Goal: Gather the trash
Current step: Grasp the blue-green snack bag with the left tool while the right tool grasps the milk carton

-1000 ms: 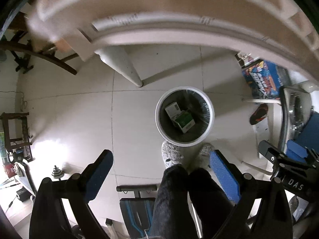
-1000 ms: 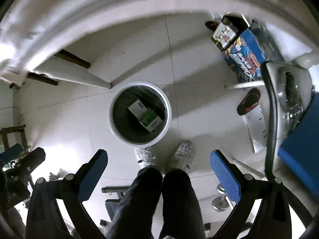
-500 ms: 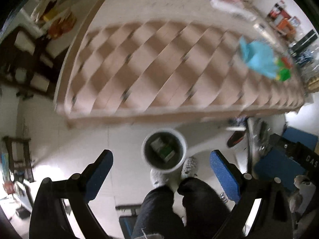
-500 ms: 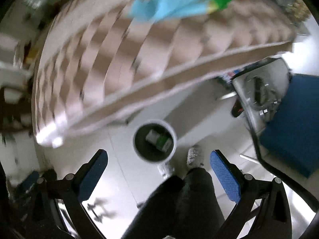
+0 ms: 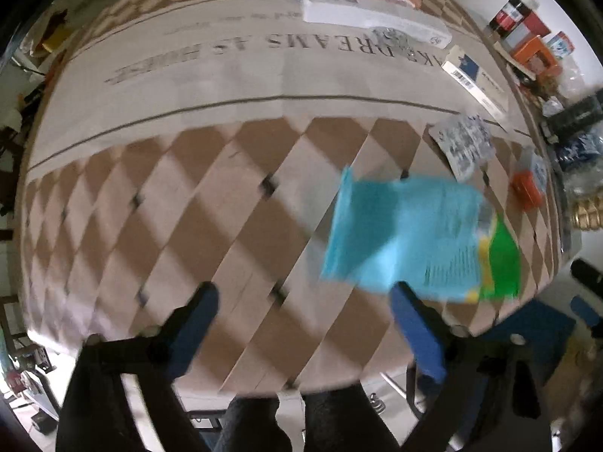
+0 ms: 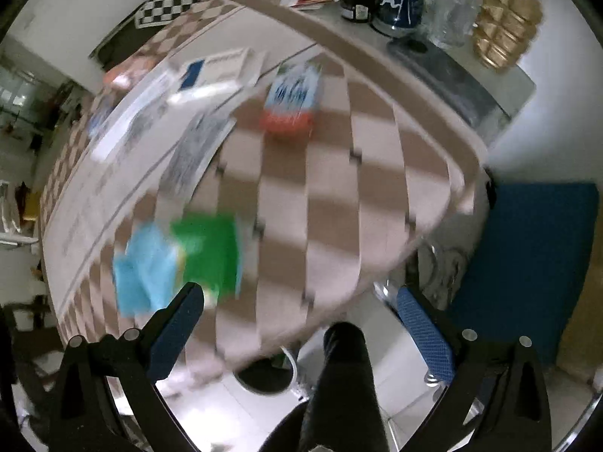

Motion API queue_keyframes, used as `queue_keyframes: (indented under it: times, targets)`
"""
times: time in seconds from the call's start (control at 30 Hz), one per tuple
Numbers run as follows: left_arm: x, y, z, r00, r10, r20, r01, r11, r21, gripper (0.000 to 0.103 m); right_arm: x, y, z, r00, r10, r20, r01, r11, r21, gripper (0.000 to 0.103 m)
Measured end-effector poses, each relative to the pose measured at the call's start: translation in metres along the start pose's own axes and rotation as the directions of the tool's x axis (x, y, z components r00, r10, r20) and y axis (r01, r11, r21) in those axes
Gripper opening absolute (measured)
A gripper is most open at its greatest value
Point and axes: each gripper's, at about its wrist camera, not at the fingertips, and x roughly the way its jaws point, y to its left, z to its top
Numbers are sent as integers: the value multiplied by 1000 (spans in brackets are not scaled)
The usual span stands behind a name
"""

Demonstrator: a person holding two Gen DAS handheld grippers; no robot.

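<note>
Turquoise-and-green packet (image 5: pixel 418 241) fills the right of our left view as we swing up from the floor bin to the checkered surface (image 5: pixel 188 196), left gripper (image 5: pixel 312 324) and right gripper (image 6: pixel 301 324) both spread and empty.

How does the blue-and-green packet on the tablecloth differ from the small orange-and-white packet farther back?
The blue-and-green packet is the larger, a flat sheet-like pouch, mostly light blue with a green end. The orange-and-white packet is smaller and looks fuller, orange at the near end and white with blue print above. The blue-and-green packet lies nearer the table's front edge, just ahead of the open left gripper; the orange-and-white one lies deeper in. Both rest on the checkered tablecloth, ungrasped.
</note>
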Motion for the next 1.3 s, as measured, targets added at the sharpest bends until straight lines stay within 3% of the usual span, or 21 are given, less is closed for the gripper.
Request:
queue_keyframes:
  times: [0.2, 0.27, 0.33, 0.37, 0.5, 0.53, 0.6, 0.63, 0.8, 0.97, 1.13, 1.3]
  targets:
    - [29, -18, 28, 997, 24, -68, -23, 1000, 10, 64, 48, 0, 89, 999, 10, -49, -8, 1000, 30, 103]
    - [32, -22, 32, 997, 32, -73, -32, 999, 0, 50, 61, -1, 110, 998, 3, -59, -1, 999, 40, 103]
    - [34, -24, 34, 996, 41, -80, -43, 999, -16, 27, 76, 1, 126, 997, -1, -73, 4, 999, 45, 103]
    - [34, -24, 34, 995, 48, -83, -51, 998, -27, 21, 82, 1, 131, 997, -4, -79, 7, 999, 46, 103]
    - [33, -29, 36, 995, 57, -86, -61, 997, -45, 5, 105, 4, 144, 994, -7, -113, 12, 999, 42, 85]
    - [31, -28, 34, 995, 64, -80, -68, 997, -45, 3, 111, 4, 145, 992, -6, -123, 11, 999, 44, 76]
    - [19, -30, 35, 996, 70, -54, -73, 996, -46, 3, 117, 5, 149, 992, -1, -128, 7, 999, 45, 69]
    - [15, -31, 36, 996, 72, -46, -74, 996, -45, 2, 117, 7, 150, 993, 3, -120, 2, 999, 37, 57]
    - [-26, -36, 40, 994, 103, 44, -102, 994, -30, 2, 115, 21, 148, 993, 4, -118, -6, 1000, -18, 56]
    - [-78, -26, 29, 978, 134, 158, -132, 991, -23, 2, 93, 37, 126, 995, 37, -97, -46, 995, -94, 56]
    - [-119, -7, 2, 953, 159, 257, -156, 987, -33, 2, 58, 55, 89, 996, 78, -40, -84, 980, -178, 56]
    - [-157, 30, -31, 929, 165, 330, -162, 986, -37, 2, 16, 76, 30, 991, 137, 5, -132, 959, -251, 56]
